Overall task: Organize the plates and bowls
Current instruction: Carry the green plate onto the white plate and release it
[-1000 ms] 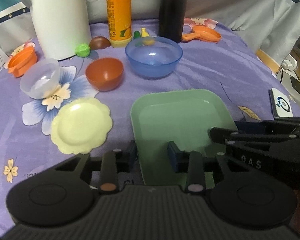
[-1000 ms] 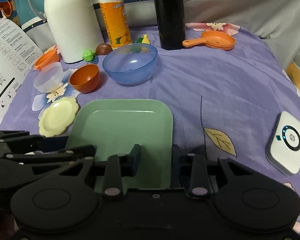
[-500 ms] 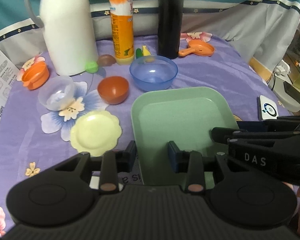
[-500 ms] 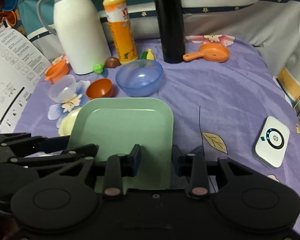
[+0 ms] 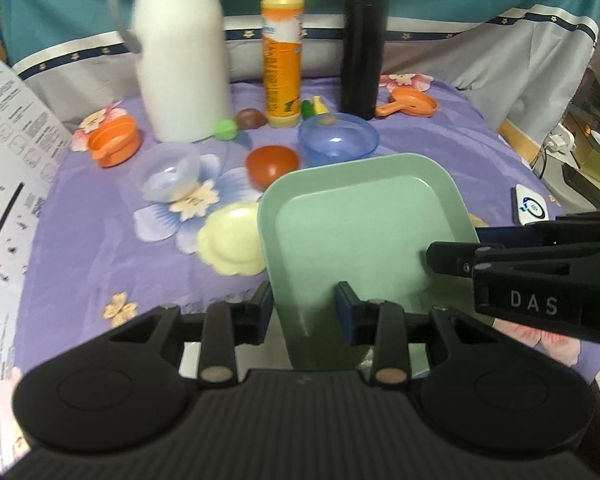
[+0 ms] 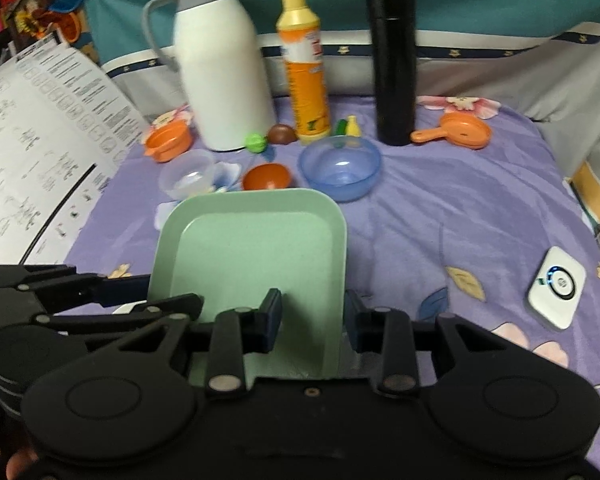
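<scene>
A green square plate (image 5: 360, 224) is held above the purple cloth by both grippers. My left gripper (image 5: 304, 312) is shut on its near left corner, and my right gripper (image 6: 312, 316) is shut on its near right edge; the plate (image 6: 256, 252) shows in both wrist views. Behind it on the cloth sit a blue bowl (image 5: 338, 140), a red-brown bowl (image 5: 272, 162), a clear bowl (image 5: 166, 170) and a pale yellow scalloped plate (image 5: 230, 240). The plate partly hides the yellow plate in the right wrist view.
A white thermos jug (image 5: 180, 48), an orange bottle (image 5: 282, 52) and a black flask (image 5: 362, 52) stand at the back. An orange cup (image 5: 114, 142), an orange toy pan (image 5: 410, 106), small toy foods (image 5: 226, 130) and a white device (image 6: 556, 286) lie around. Printed paper (image 6: 40, 140) is at left.
Both grippers have risen and pulled back with the green plate, lifting it off the cloth; the bowls and bottles now look farther away and lower.
</scene>
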`<act>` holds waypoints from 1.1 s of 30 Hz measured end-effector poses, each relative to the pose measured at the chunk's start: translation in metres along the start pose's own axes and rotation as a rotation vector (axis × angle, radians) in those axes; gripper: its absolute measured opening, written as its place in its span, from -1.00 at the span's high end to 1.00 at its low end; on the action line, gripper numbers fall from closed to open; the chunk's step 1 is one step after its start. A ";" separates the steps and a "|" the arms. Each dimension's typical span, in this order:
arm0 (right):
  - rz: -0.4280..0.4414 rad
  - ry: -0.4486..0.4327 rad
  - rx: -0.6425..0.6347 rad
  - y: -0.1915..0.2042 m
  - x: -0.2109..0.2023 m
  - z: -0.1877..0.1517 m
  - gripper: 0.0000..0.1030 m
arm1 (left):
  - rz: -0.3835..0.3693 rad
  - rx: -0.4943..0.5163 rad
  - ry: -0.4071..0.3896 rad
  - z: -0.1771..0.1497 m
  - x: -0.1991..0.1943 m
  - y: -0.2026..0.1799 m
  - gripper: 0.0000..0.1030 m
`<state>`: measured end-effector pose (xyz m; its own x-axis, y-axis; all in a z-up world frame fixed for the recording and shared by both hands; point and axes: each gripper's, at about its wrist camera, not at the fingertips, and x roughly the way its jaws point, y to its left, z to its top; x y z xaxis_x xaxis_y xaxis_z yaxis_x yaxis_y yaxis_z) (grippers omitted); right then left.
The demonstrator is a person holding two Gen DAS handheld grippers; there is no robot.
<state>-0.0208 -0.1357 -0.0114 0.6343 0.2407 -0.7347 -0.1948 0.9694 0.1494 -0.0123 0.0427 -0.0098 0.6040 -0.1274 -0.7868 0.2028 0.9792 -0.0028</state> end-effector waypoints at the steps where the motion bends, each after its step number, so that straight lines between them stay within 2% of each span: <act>1: 0.008 0.005 -0.005 0.005 0.000 -0.001 0.36 | 0.006 -0.005 0.003 -0.003 -0.003 0.005 0.35; 8: 0.088 0.066 -0.044 0.045 0.004 -0.010 0.36 | 0.044 -0.048 0.028 -0.027 -0.021 0.043 0.35; 17: 0.149 0.196 -0.096 0.087 0.027 -0.029 0.36 | 0.067 -0.068 0.084 -0.060 -0.027 0.076 0.35; 26: 0.150 0.282 -0.096 0.096 0.050 -0.038 0.36 | 0.053 -0.079 0.135 -0.073 -0.007 0.084 0.35; 33: 0.150 0.315 -0.093 0.094 0.059 -0.043 0.34 | 0.045 -0.084 0.156 -0.077 0.003 0.086 0.35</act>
<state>-0.0334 -0.0324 -0.0693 0.3345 0.3393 -0.8792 -0.3448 0.9123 0.2209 -0.0525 0.1385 -0.0594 0.4825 -0.0633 -0.8736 0.1092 0.9940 -0.0117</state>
